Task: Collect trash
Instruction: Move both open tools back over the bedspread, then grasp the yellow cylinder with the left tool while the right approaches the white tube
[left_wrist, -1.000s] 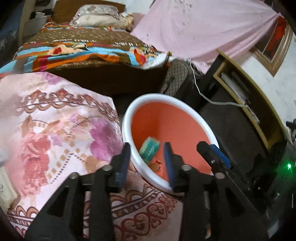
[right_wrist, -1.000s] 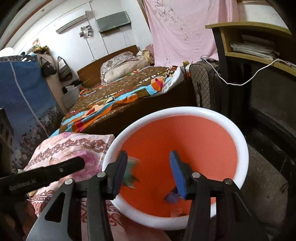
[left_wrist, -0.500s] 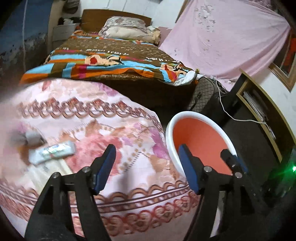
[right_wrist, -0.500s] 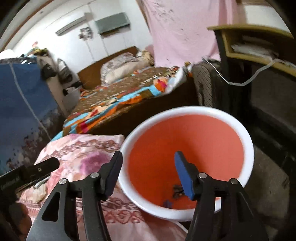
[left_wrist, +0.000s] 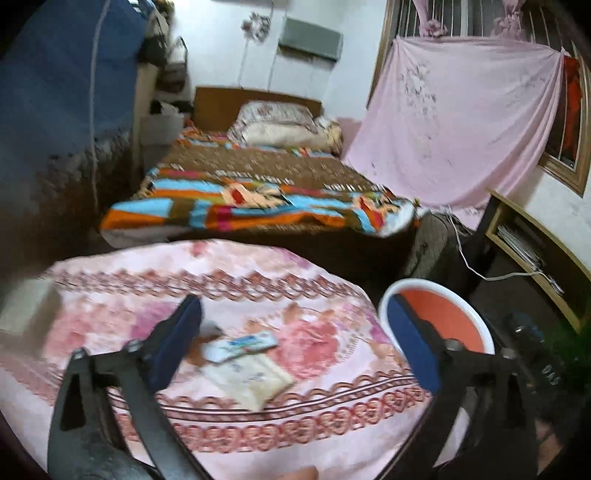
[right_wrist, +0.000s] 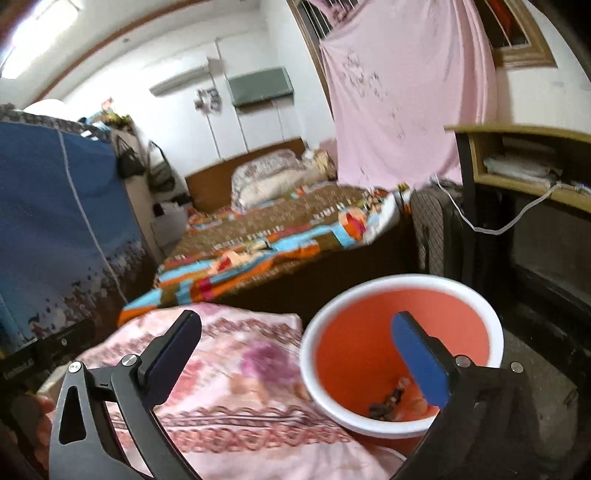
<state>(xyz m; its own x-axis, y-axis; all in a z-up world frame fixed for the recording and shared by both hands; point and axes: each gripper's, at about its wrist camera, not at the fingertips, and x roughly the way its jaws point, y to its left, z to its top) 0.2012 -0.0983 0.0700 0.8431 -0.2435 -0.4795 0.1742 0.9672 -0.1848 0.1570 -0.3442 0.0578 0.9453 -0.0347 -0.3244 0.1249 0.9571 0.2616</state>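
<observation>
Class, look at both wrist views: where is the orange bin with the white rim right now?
The orange bin stands on the floor, right of the pink floral cloth, below the foot of the bed; both views show it lower right.

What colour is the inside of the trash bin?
Orange-red inside, with a white rim; the bin shows best in the right wrist view.

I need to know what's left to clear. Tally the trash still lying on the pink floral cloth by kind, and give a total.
Blue-and-white printed wrapper: 1
Flat cream packet: 1
Small brownish scrap, blurred and partly behind the left gripper's finger: 1
Total on the pink floral cloth: 3
</observation>
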